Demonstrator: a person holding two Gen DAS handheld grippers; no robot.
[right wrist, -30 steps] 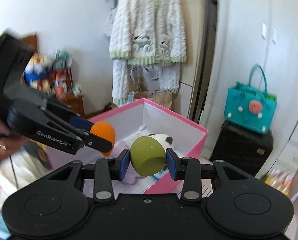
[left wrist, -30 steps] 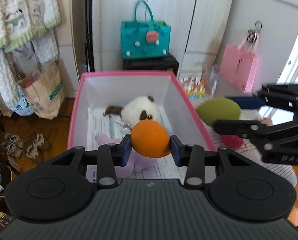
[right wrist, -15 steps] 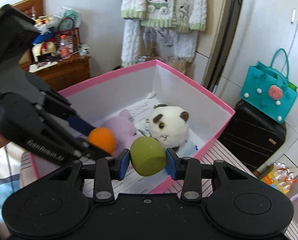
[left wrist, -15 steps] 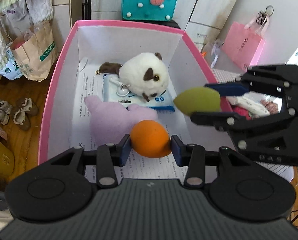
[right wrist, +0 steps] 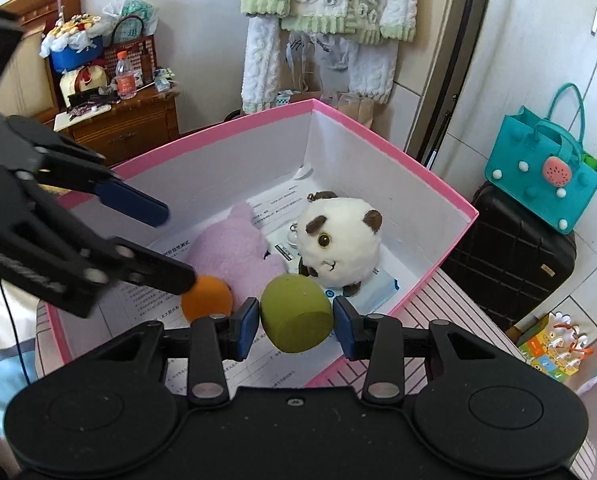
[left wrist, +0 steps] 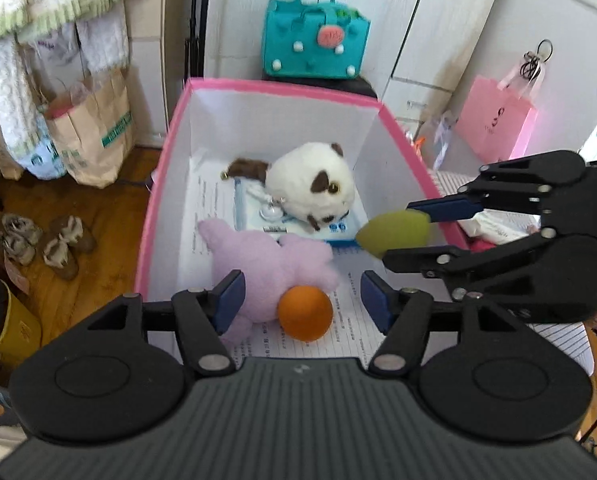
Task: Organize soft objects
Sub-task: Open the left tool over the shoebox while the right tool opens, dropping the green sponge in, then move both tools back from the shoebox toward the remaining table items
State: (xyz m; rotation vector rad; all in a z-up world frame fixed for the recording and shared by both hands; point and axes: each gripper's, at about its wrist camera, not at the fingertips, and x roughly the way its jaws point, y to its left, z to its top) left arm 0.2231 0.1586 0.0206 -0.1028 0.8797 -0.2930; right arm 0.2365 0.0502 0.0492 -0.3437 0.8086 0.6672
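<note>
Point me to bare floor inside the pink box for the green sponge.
Free: the paper-lined strip along the pink box's left wall, and the near right corner beside the orange sponge. Crowded: centre and back, with the purple plush and white plush. Green sponge sits between the right gripper's jaws.

The left gripper (left wrist: 302, 300), clamped on the orange sponge (left wrist: 305, 313) a second ago, is opening its jaws; the sponge now lies free on the printed paper (left wrist: 350, 340) in the pink-rimmed box (left wrist: 156, 184), against the purple plush toy (left wrist: 266, 264). Both grippers have dipped toward the box.
</note>
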